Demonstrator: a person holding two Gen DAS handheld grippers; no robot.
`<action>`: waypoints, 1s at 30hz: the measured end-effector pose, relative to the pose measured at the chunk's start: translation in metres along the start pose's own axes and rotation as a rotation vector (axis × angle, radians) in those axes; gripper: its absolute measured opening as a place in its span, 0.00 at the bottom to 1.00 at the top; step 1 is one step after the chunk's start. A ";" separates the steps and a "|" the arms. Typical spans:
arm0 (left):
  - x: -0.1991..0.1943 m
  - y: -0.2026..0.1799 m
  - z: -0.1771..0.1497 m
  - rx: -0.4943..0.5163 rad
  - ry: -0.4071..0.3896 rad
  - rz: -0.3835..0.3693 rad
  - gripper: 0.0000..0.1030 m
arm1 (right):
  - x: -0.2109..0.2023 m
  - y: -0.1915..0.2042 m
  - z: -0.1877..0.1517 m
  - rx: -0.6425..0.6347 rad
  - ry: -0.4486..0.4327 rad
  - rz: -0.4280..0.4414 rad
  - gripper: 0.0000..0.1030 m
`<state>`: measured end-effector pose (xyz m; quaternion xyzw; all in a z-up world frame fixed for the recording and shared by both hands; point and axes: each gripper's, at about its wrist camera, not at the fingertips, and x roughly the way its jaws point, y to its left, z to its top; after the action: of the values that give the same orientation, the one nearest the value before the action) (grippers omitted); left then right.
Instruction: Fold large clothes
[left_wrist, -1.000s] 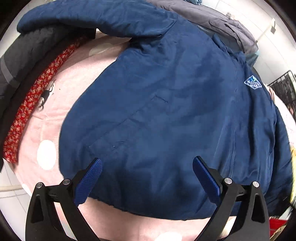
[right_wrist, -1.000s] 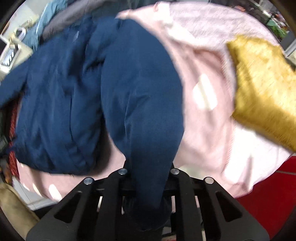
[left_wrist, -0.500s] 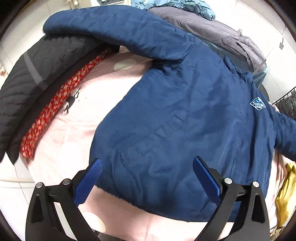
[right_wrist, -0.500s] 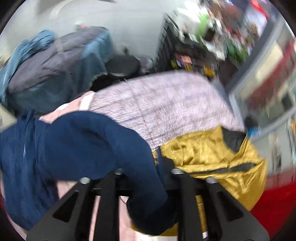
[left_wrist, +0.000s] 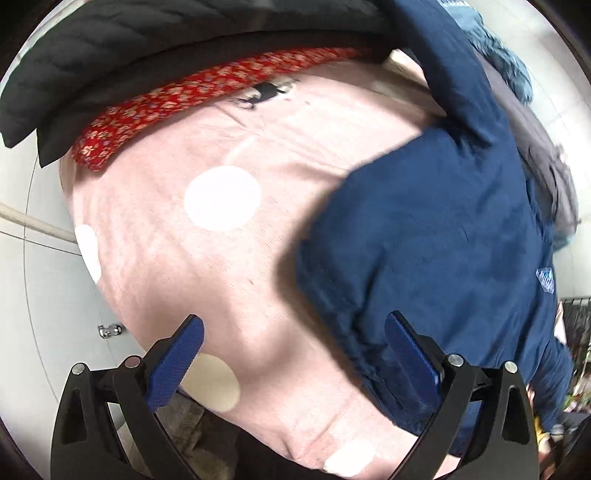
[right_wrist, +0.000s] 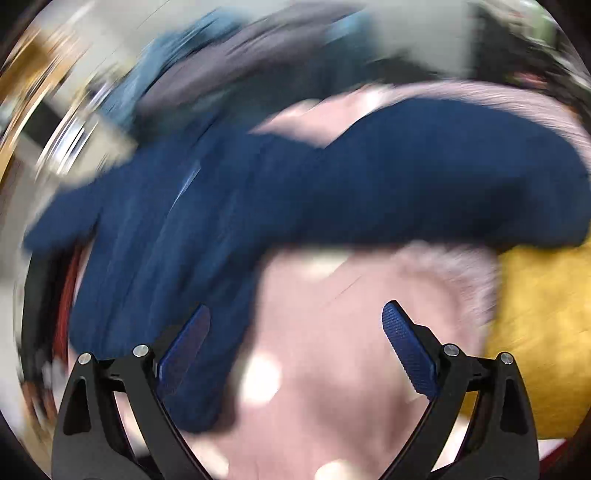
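Note:
A navy blue jacket lies spread on a pink cover with white dots. In the left wrist view it fills the right side, with a small logo patch. My left gripper is open and empty, its right finger over the jacket's lower hem. In the blurred right wrist view the jacket lies at left and one sleeve stretches to the right across the cover. My right gripper is open and empty above the pink cover.
A black quilted coat and a red floral garment lie along the cover's far left edge. Grey and light blue clothes are piled behind the jacket. A yellow garment lies at right.
My right gripper has opened and let go of the jacket sleeve, which now lies across the cover. My left gripper has swung left, so more bare pink cover shows.

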<state>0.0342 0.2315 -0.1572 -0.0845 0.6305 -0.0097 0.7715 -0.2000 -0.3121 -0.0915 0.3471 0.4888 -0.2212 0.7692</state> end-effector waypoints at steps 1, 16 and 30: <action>0.000 0.004 0.004 0.001 -0.003 -0.010 0.94 | 0.016 0.012 -0.018 -0.020 0.055 0.040 0.91; 0.068 -0.038 0.040 0.447 0.093 -0.124 0.94 | 0.104 0.100 -0.125 -0.026 0.273 0.175 0.90; 0.030 -0.078 0.038 0.495 0.218 -0.341 0.22 | 0.054 0.111 -0.102 0.155 0.218 0.299 0.17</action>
<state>0.0841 0.1556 -0.1681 0.0029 0.6646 -0.3009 0.6839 -0.1627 -0.1625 -0.1336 0.4960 0.4936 -0.1029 0.7070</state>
